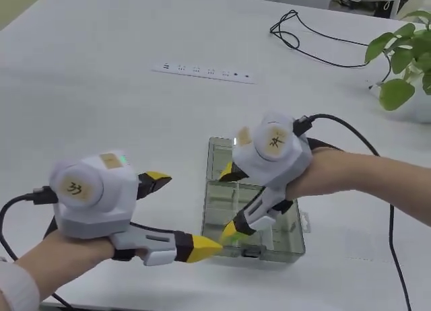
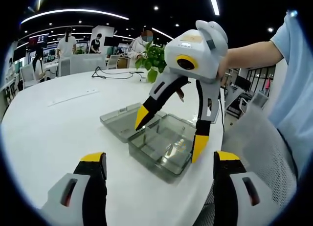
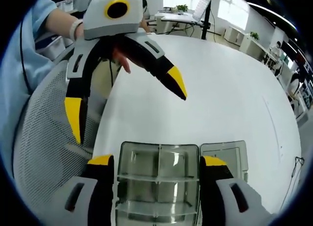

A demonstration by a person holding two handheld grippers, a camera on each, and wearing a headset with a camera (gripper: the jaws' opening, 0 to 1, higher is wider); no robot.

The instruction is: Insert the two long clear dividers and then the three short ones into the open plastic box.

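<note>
Hovering over the open plastic box (image 1: 279, 247) on the white bench (image 1: 101, 89), the right gripper (image 1: 227, 200) has its jaws spread wide and empty. Clear dividers (image 3: 159, 177) stand inside the box, splitting it into compartments. Just beside the box, the left gripper (image 1: 182, 213) has its jaws apart, holding nothing.

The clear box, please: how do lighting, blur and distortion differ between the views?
Head view: soft even light, box fairly sharp, faint shadows. Left gripper view: fisheye curves the table, ceiling lights streak. Right gripper view: same curvature, dividers crisp.
</note>
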